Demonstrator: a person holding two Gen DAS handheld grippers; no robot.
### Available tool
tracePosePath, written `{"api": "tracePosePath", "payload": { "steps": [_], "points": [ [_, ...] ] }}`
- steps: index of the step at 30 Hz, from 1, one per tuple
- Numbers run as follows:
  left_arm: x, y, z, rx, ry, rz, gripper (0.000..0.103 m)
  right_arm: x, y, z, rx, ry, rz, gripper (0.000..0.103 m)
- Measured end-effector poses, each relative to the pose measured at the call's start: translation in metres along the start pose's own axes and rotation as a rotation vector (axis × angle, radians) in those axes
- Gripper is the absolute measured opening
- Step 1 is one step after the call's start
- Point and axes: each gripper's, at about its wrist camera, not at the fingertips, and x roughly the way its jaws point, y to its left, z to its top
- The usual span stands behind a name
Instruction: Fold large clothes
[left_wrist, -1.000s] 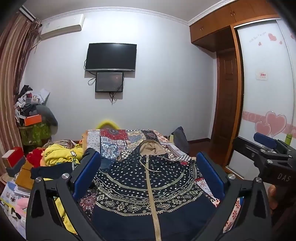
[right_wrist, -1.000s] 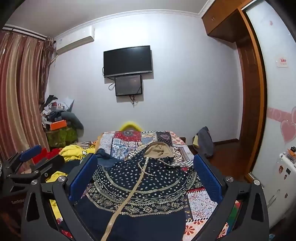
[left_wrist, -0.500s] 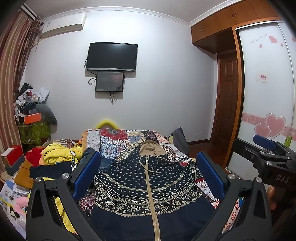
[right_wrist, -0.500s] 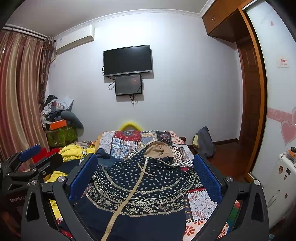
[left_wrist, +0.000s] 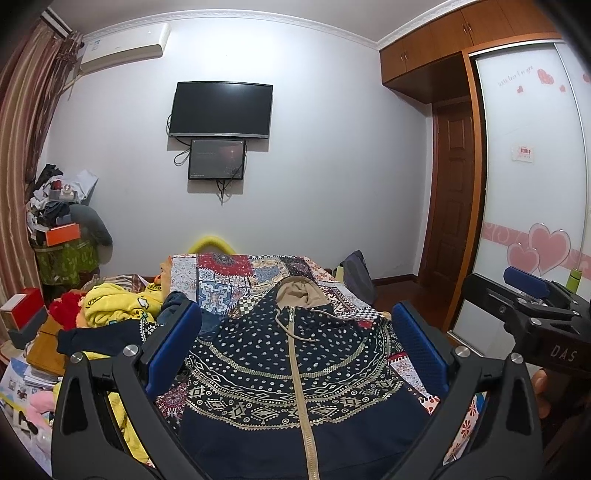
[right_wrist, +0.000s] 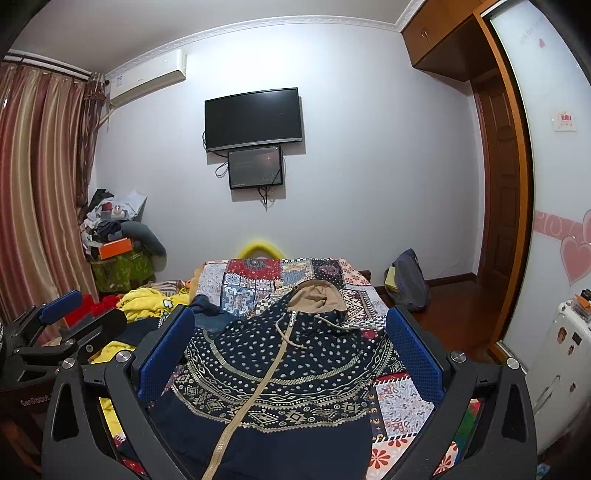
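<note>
A navy hooded jacket (left_wrist: 295, 365) with a white and tan pattern, tan zipper and tan hood lining lies spread flat, front up, on the bed's patchwork cover (left_wrist: 236, 277); it also shows in the right wrist view (right_wrist: 280, 373). My left gripper (left_wrist: 295, 339) is open and empty, held above the jacket. My right gripper (right_wrist: 291, 339) is open and empty, also above the jacket. The right gripper shows at the right edge of the left wrist view (left_wrist: 532, 306). The left gripper shows at the left edge of the right wrist view (right_wrist: 62, 328).
A heap of yellow, red and dark clothes (left_wrist: 110, 306) lies left of the bed. A cluttered stand (left_wrist: 62, 236) is in the left corner. A dark bag (right_wrist: 406, 280) sits on the floor right of the bed. A white appliance (right_wrist: 565, 362) stands at the right.
Both grippers have hardly moved and stay open. The jacket lies as before.
</note>
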Motion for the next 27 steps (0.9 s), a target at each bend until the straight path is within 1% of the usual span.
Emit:
{"api": "tracePosePath", "payload": {
  "steps": [27],
  "points": [
    [0.0046, 0.0012, -0.0008, 0.006, 0.003, 0.011, 0.103, 0.0023, -0.003, 0.0001, 0.009, 0.007, 0.001, 0.103]
  ]
}}
